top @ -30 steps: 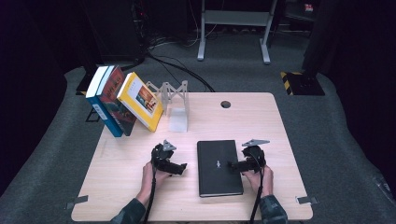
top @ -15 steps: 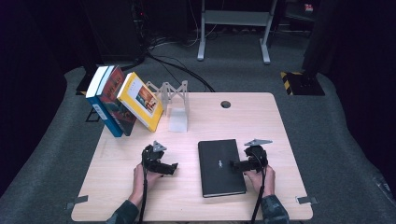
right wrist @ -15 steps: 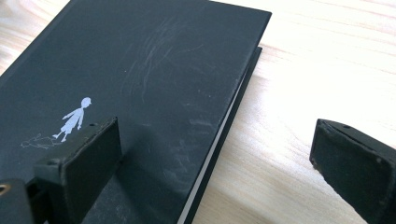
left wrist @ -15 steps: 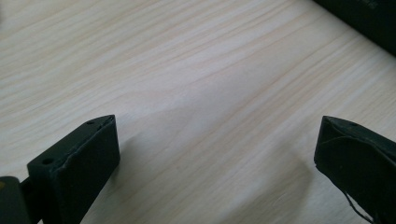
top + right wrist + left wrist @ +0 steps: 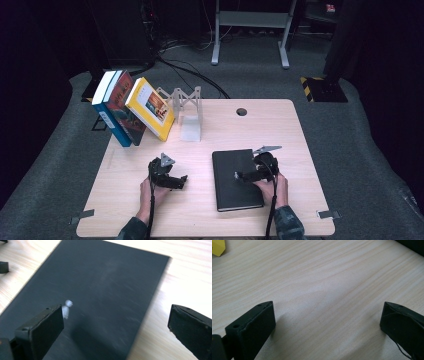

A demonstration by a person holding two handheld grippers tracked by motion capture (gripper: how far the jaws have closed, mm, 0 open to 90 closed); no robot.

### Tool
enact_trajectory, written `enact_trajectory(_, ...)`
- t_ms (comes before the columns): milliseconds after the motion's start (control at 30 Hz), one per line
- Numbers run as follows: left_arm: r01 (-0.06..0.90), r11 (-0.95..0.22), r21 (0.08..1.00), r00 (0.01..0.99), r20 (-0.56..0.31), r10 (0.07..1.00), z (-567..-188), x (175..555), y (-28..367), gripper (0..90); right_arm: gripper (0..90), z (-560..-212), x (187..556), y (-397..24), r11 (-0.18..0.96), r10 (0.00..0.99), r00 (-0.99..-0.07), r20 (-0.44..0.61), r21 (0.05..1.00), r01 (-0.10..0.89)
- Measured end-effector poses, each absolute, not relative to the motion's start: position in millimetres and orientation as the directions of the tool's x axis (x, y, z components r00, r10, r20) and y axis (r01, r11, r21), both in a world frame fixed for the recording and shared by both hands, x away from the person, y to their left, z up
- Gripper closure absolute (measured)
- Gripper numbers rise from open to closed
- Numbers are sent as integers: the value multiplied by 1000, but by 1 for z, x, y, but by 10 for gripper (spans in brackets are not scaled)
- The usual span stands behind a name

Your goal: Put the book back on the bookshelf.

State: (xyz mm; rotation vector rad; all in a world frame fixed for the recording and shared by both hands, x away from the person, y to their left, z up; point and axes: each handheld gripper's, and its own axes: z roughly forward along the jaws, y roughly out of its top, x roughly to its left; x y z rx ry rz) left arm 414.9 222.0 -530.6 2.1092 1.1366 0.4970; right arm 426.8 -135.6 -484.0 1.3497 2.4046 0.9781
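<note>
Straddling the black book's [image 5: 100, 297] edge with right tongs [image 5: 116, 327] wide; left tongs [image 5: 327, 322] open, idle over the surface [image 5: 317, 277].

Left claw [image 5: 181, 181] open wide, right claw [image 5: 239, 175] open wide, both low

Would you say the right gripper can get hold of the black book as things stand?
Probably yes. The right gripper is open and hovers over the black book, one jaw above the cover and the other past its edge over the table. Nothing lies between them; the book lies flat, so grasping its edge may be awkward.
</note>
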Motion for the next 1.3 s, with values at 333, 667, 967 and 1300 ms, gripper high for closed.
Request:
enact_trajectory(333,578,-382,721,543,10,840,-531,415,222,0,2,-487,436,-120,381,844,-531,80,607,697)
enact_trajectory(667,576,-385,721,548,9,837,-531,415,222,0,25,-489,437,-128,346,849,-514,118,613,711)
enact_trajectory(967,576,-387,720,549,10,836,-531,415,222,0,43,-489,437,-141,318,865,-487,119,620,717)
enact_trajectory(1300,576,-385,721,549,8,836,-531,415,222,0,42,-490,443,-173,261,894,-430,127,633,729)
